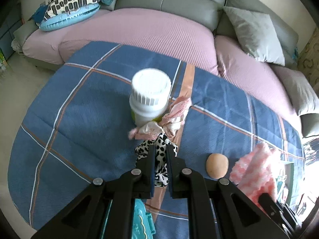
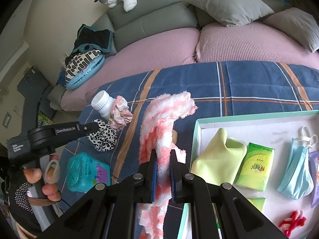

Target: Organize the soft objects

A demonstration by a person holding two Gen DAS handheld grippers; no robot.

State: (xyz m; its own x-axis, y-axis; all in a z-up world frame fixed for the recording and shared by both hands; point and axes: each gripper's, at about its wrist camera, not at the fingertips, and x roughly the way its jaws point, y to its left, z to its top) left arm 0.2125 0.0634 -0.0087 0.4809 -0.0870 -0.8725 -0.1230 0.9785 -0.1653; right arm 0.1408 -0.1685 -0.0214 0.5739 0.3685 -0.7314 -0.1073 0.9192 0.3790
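Fleecy pink-and-white cloth (image 2: 159, 123) is clamped between the closed fingers of the right gripper (image 2: 163, 157), one end rising above the fingertips and the other hanging below them — it sits just left of the shallow tray (image 2: 257, 116), over the blue plaid blanket (image 2: 249, 81).

Inside the tray lie a yellow-green cloth (image 2: 217, 155), a green tissue pack (image 2: 257, 165), a light-blue face mask (image 2: 299, 169) and, near its front edge, a red-and-white twisted piece (image 2: 293, 221).

Well left of the tray, the left gripper (image 1: 161, 149) is pinched shut on a black-and-white spotted scrunchie (image 1: 159, 157), which bulges out on both sides of the fingers. Just beyond that scrunchie, farther from the tray's side of the blanket, a pale pink floral scrunchie (image 1: 169, 119) touches a white screw-cap bottle (image 1: 149, 97) — upright in the left wrist view, blurred there.

A small tan oval object (image 1: 217, 165) rests on the blanket between the spotted scrunchie and the tray side. A teal plastic case (image 2: 87, 173) lies left of the tray, nearer the camera than the spotted scrunchie.
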